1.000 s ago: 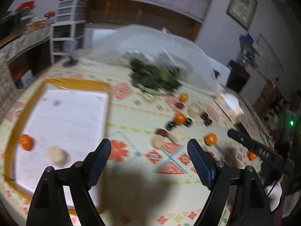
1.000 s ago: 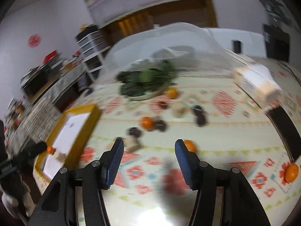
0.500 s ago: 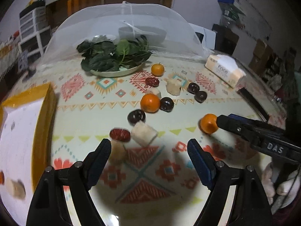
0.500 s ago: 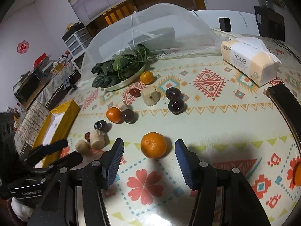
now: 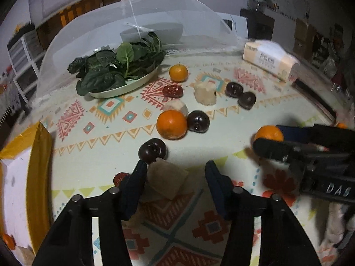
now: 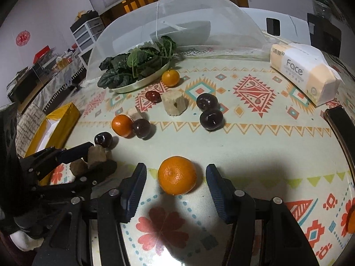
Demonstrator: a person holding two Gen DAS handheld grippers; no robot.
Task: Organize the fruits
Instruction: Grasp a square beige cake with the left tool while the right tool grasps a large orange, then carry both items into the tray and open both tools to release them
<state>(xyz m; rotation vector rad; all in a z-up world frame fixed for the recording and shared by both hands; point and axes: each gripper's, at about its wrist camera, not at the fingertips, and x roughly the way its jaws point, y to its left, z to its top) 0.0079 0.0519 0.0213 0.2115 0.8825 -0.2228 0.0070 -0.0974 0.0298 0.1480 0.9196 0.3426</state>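
Fruit counted leftward to rightward: left gripper (image 5: 175, 177), jaws wide, straddles one beige chunk (image 5: 166, 182); a second chunk (image 6: 78, 168) is half hidden. Right gripper (image 6: 176, 185), equally wide, brackets one tangerine (image 6: 177, 175) on the tablecloth (image 6: 255, 146); four dark plums lie beyond.

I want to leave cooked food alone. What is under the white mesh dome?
Under the mesh dome sits a pale bowl with a utensil handle sticking out. The bowl's contents are hidden.
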